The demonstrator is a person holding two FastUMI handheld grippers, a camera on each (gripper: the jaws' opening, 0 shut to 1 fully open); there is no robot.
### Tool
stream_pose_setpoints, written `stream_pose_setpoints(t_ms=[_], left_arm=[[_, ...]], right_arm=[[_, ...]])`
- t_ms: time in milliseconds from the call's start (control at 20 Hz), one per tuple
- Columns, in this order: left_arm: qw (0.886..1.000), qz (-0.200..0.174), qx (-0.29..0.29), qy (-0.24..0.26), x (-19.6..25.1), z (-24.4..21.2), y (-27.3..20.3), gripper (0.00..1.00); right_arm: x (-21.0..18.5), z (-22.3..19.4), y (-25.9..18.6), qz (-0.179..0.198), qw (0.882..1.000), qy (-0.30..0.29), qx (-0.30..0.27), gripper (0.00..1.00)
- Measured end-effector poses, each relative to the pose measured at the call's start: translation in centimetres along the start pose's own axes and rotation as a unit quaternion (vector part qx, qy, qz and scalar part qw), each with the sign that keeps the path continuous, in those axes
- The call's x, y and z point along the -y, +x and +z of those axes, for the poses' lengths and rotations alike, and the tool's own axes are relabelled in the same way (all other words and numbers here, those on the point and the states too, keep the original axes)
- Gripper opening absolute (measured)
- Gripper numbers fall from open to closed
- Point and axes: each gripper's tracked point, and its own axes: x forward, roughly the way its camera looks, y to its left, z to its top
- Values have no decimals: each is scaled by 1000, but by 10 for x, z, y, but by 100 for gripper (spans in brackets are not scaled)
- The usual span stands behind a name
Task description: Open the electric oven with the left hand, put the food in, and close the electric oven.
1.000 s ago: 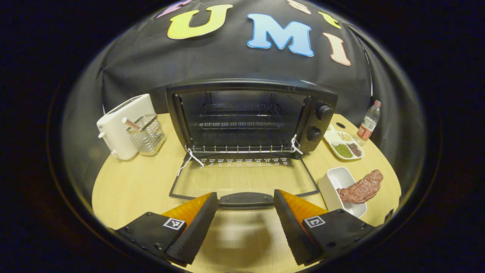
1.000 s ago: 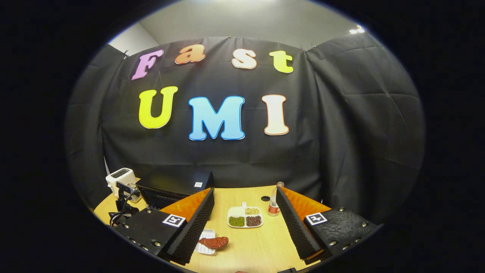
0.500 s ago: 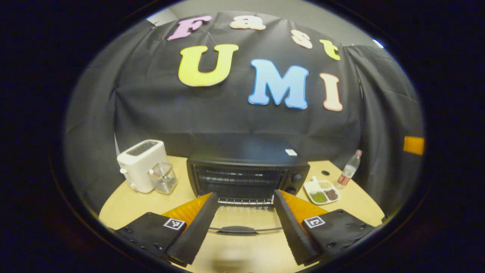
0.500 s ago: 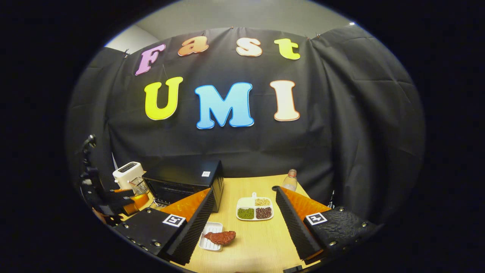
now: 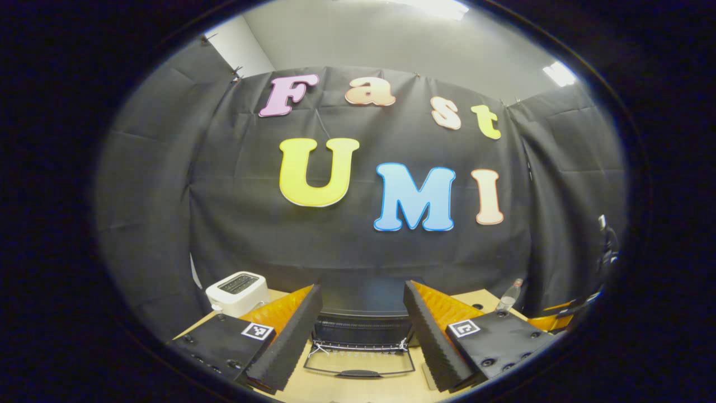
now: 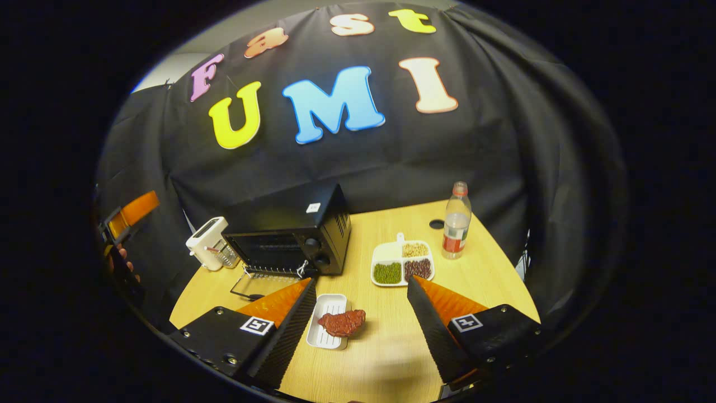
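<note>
The black electric oven [image 6: 291, 232] stands at the back of the round wooden table with its glass door [image 6: 258, 284] folded down flat. In the left gripper view the oven [image 5: 363, 322] and its lowered door [image 5: 359, 362] lie far ahead between the fingers of my left gripper [image 5: 362, 336], which is open and empty, raised well back from the table. The food, a reddish-brown piece of meat [image 6: 342, 323], rests across the edge of a white tray [image 6: 326, 330]. My right gripper [image 6: 361, 330] hangs open above the table, with the meat just ahead between its fingers. The left gripper [image 6: 128, 215] shows at the far left, held by a hand.
A white toaster [image 6: 204, 243] and a clear utensil holder [image 6: 226, 256] stand left of the oven. Right of it sit a white divided dish of beans [image 6: 403, 264] and a plastic bottle [image 6: 457, 221]. A small hole [image 6: 436, 224] marks the tabletop near the bottle.
My left gripper pulled up and back from the open oven door, so the oven shrank in its view. My right gripper tilted down toward the meat and tray.
</note>
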Motion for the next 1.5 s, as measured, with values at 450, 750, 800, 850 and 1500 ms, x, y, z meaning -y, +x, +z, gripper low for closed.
stream_pose_setpoints(t_ms=[450, 750, 800, 850, 1500], left_arm=[[999, 39, -29, 19, 5, -17, -23, 100], [996, 79, -38, 20, 11, -18, -41, 100], [995, 86, -41, 21, 12, -21, -44, 94], [995, 91, -43, 20, 13, -22, -49, 97], [992, 106, -65, 18, 25, -42, -66, 100]], right_arm=[[13, -83, 69, 72, 981, 102, -148, 96], [-1, -117, 103, 145, 950, 186, -204, 91], [-7, -122, 105, 160, 944, 197, -212, 88], [-8, -125, 108, 168, 941, 200, -216, 80], [-17, -127, 110, 205, 934, 198, -217, 71]])
